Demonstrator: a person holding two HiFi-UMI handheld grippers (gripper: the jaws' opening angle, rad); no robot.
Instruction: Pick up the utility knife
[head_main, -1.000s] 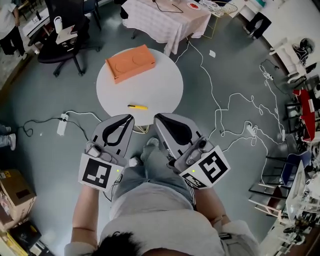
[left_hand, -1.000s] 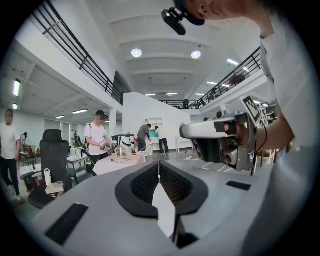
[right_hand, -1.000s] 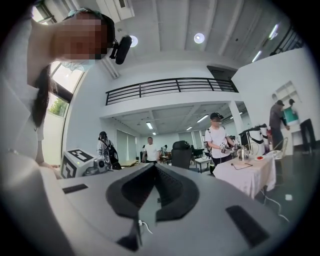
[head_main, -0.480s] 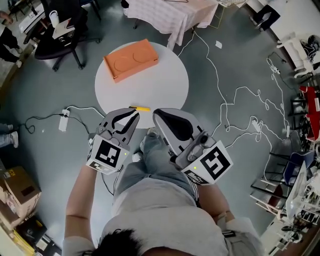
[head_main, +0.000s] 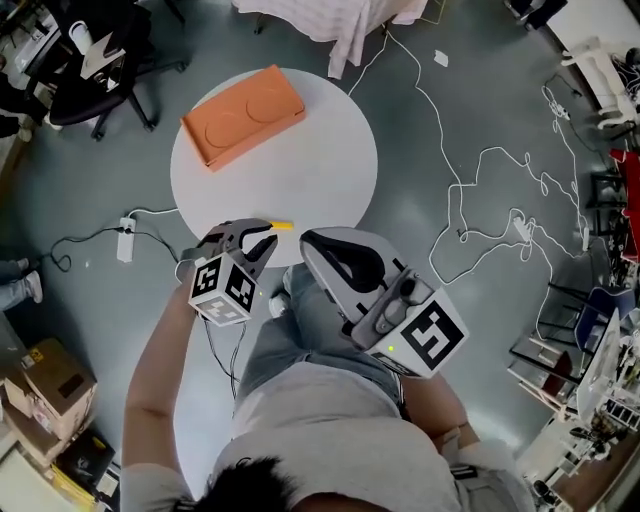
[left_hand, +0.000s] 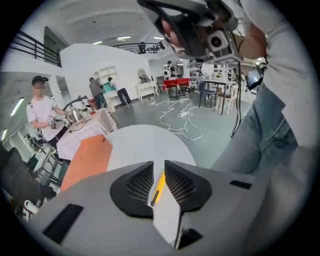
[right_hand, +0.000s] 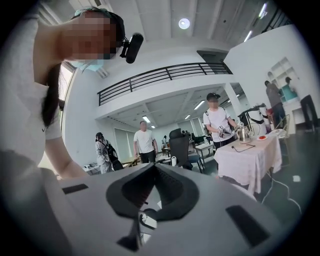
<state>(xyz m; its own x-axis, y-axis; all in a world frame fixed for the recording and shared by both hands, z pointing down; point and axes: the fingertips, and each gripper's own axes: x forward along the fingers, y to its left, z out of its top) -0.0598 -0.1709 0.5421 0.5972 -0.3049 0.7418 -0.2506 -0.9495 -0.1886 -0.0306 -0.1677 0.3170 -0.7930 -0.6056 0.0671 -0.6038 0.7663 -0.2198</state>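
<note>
slim yellow utility knife (left_hand: 158, 187) lies near the edge of the round white table (left_hand: 145, 142), framed by the left hand-held gripper (left_hand: 159, 164), jaws slightly parted; lower squarely over it, then squeeze. right hand-held gripper (right_hand: 151, 166) is pressed together, empty.

Head view looks down on the round table (head_main: 300, 170); left gripper view skims it; right faces outward.

Right hand-held gripper (right_hand: 152, 169), jaw tips together, nothing between them. Far right: cloth-draped tabletop (right_hand: 252, 162) bearing a kettle (right_hand: 243, 133). Balcony railing (right_hand: 165, 77) above standing people (right_hand: 145, 143).
</note>
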